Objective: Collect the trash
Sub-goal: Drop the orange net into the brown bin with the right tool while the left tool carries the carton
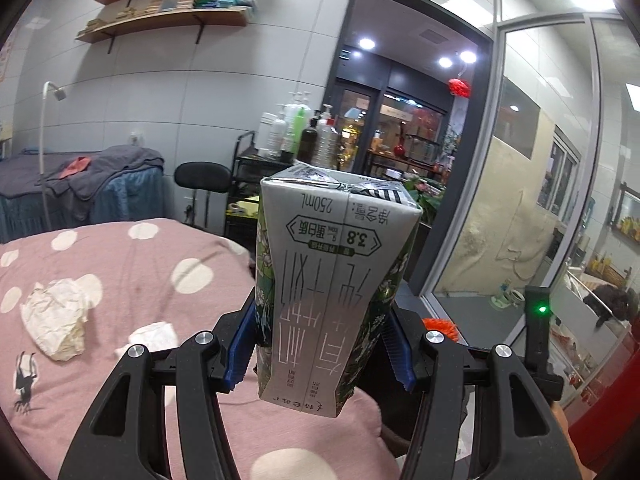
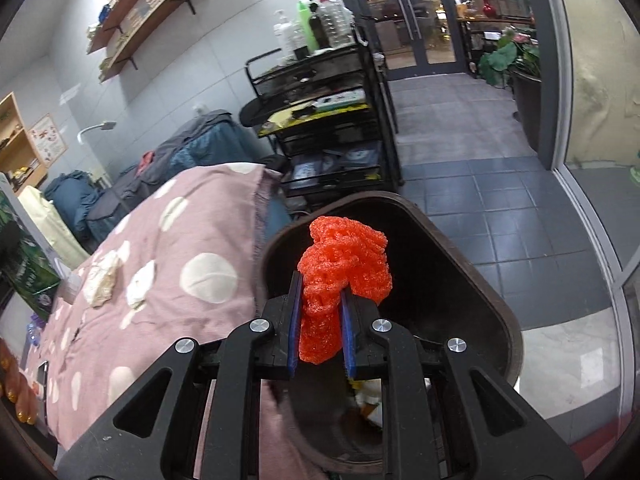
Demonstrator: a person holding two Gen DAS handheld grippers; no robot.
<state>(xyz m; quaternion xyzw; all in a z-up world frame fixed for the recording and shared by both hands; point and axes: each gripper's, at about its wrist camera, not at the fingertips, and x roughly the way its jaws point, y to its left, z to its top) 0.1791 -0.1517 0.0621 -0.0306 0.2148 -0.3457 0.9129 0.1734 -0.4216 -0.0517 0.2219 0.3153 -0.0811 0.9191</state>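
The left wrist camera sits just behind its own black two-finger gripper [image 1: 320, 344] and looks forward and slightly down, so close that a silver and green milk carton [image 1: 332, 280] fills the centre, with the pink white-dotted bedspread [image 1: 132, 264] beneath. The right wrist camera looks more steeply down along its own black gripper [image 2: 320, 320] onto a dark brown plastic bin [image 2: 448, 264] and grey tiled floor [image 2: 500, 208]. Both views share the bedspread, the crumpled white paper wads [image 1: 56, 320] [image 2: 102, 278], the black wire trolley of bottles [image 1: 248, 160] [image 2: 340, 120] and wooden wall shelves [image 1: 168, 20] [image 2: 132, 20].
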